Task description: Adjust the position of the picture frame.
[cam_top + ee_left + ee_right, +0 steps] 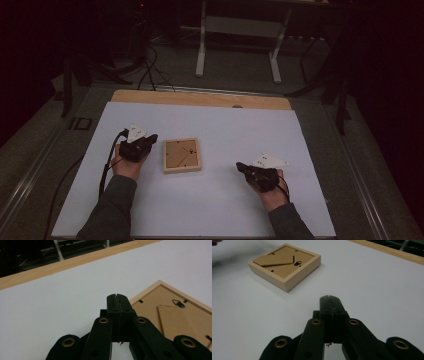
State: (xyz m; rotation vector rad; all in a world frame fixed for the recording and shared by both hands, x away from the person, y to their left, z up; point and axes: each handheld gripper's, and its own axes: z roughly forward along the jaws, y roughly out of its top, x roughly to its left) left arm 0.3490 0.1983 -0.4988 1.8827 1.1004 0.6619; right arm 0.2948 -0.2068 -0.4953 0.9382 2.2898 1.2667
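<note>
A person sits at a table covered by a pale sheet, a strip of bare wood showing along its far edge. Near the middle of the sheet lies a small square wooden frame, face down, its brown backing board, hanging hook and fold-out stand turned upward. The left gripper is held just beside the frame's left edge, not touching it, with its tip aimed toward the frame; its jaws are pressed together with nothing between them. In the left gripper view the frame sits close on the right of the closed jaws. The right gripper hovers low over the sheet well to the right of the frame, pointing back toward it, jaws likewise pressed together and empty. In the right gripper view the frame lies farther off, up and to the left. Both forearms wear dark sleeves.
</note>
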